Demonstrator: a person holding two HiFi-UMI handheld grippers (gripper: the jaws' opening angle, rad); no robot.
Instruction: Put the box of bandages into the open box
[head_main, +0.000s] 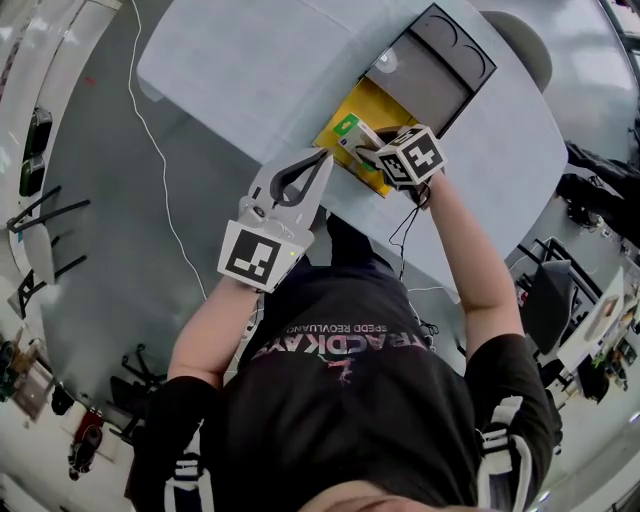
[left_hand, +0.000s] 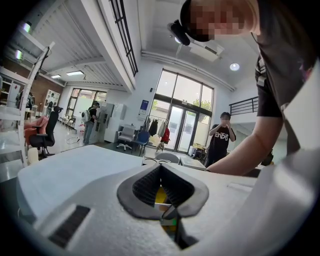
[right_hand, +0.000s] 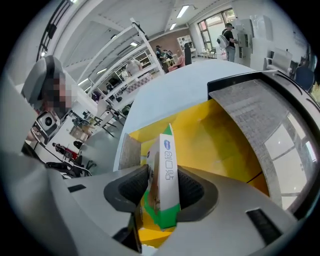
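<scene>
The bandage box (head_main: 349, 129), white and green, stands on its narrow edge inside the open box (head_main: 378, 104), which has a yellow floor. In the right gripper view the bandage box (right_hand: 168, 172) rises upright between my right gripper's (right_hand: 164, 189) jaws over the yellow floor (right_hand: 220, 135). The pads flank it without visibly pressing, so this gripper is open. My right gripper (head_main: 360, 150) reaches into the near end of the open box. My left gripper (head_main: 321, 157) hovers beside the box's near left corner, with its tips together and nothing in them. In its own view the left gripper (left_hand: 168, 195) points at the yellow box.
The open box's grey lid (head_main: 436, 58) lies folded back on the far side; in the right gripper view the lid (right_hand: 260, 117) stands to the right. The box rests on a large pale table (head_main: 240, 60), whose near edge runs close to the person's body. Office chairs and people stand far off.
</scene>
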